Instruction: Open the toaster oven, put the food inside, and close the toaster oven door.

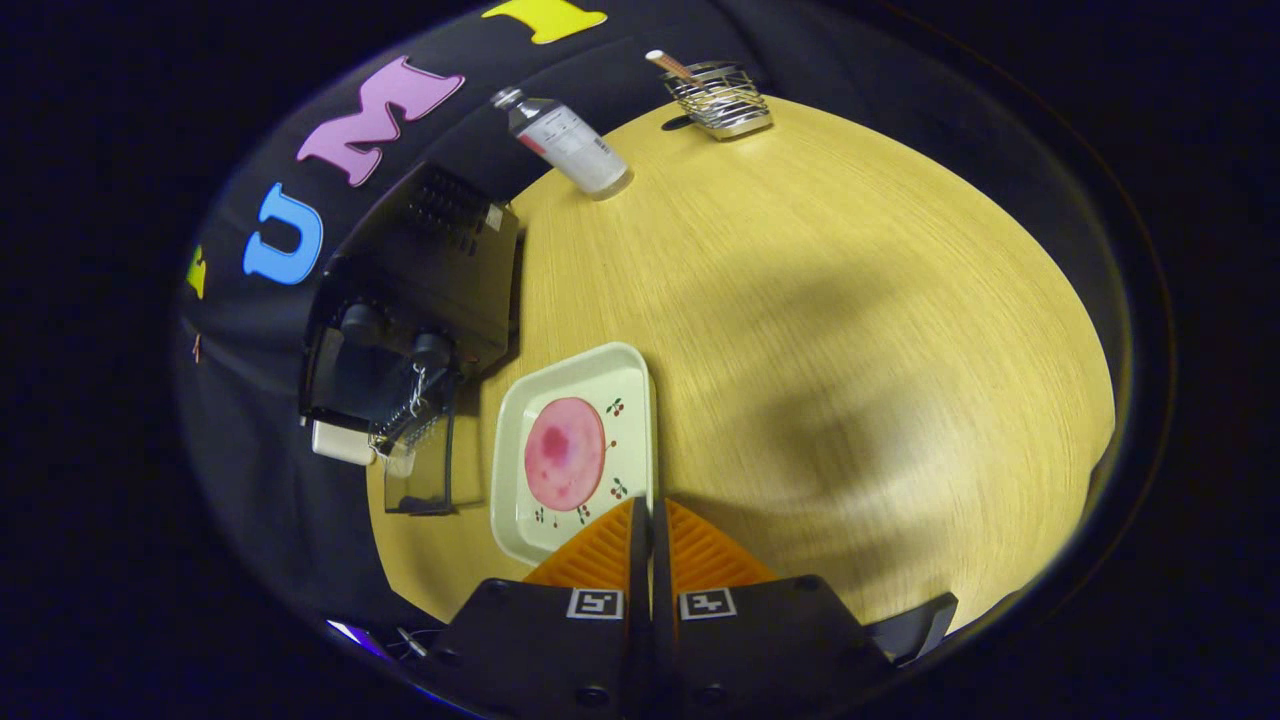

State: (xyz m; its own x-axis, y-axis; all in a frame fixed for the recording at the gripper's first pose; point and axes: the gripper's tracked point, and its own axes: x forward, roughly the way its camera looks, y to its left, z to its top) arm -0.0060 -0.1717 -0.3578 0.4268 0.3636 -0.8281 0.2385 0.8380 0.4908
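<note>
Hovering over the tray (520, 520) edge, the gripper (650, 520) jaws sit together, empty.

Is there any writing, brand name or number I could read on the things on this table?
None can be read.
Bottle: a label with print too small and blurred.
Toaster oven: no legible marking around its knobs.
Tray: cherry pictures, no words.
Hand-held gripper, fingers shut on the tray's rim: square coded markers, no letters.
</note>
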